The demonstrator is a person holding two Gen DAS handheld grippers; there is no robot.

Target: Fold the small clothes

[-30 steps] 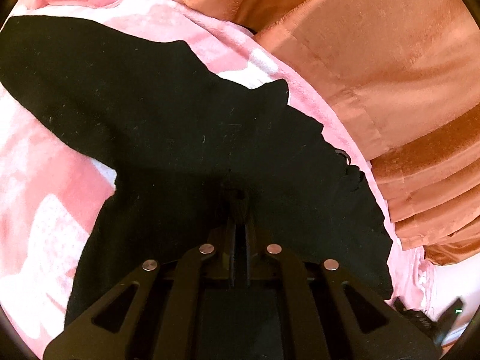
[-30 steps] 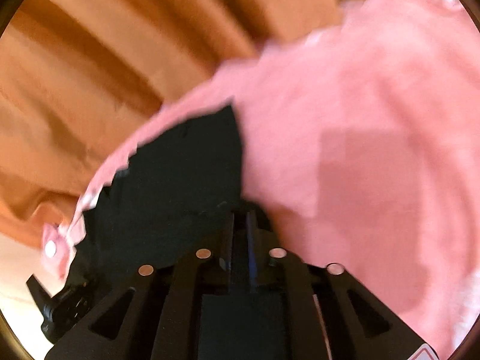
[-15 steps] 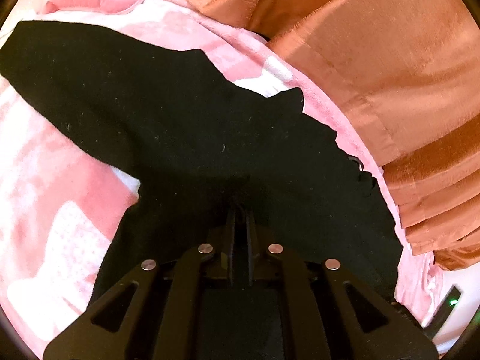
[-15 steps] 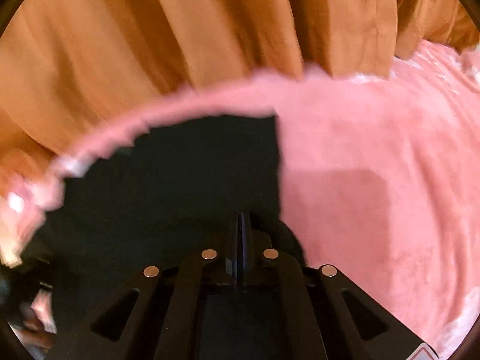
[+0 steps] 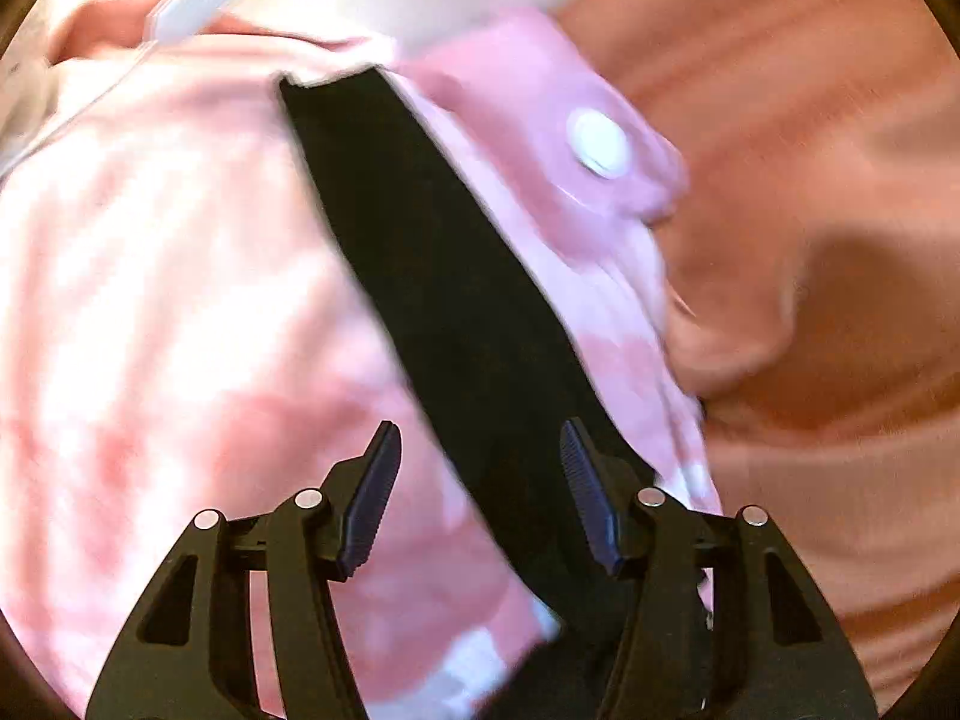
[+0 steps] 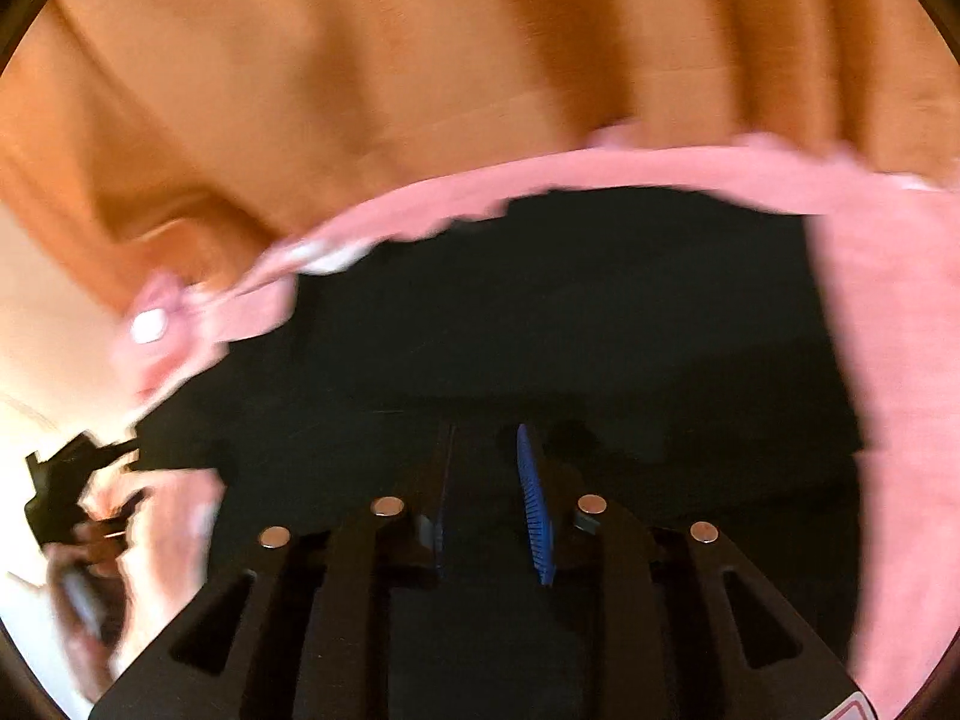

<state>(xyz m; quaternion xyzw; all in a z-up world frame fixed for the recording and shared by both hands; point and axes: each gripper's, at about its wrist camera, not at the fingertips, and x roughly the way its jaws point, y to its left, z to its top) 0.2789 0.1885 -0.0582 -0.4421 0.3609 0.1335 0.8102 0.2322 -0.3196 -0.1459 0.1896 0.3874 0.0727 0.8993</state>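
A fold of the black garment (image 5: 444,300) looks just laid, and this is the release. It lies on the pink blanket (image 5: 180,300), near the blanket's edge by the orange curtain (image 6: 420,60). The left gripper (image 5: 477,492) is opening, fingers apart, cloth under them (not pinched). The right gripper (image 6: 489,504) is opening too, over the garment. Next: regrip an edge for another fold.

Black garment (image 5: 456,312), lying flat on pink blanket (image 5: 180,300), long dark strip
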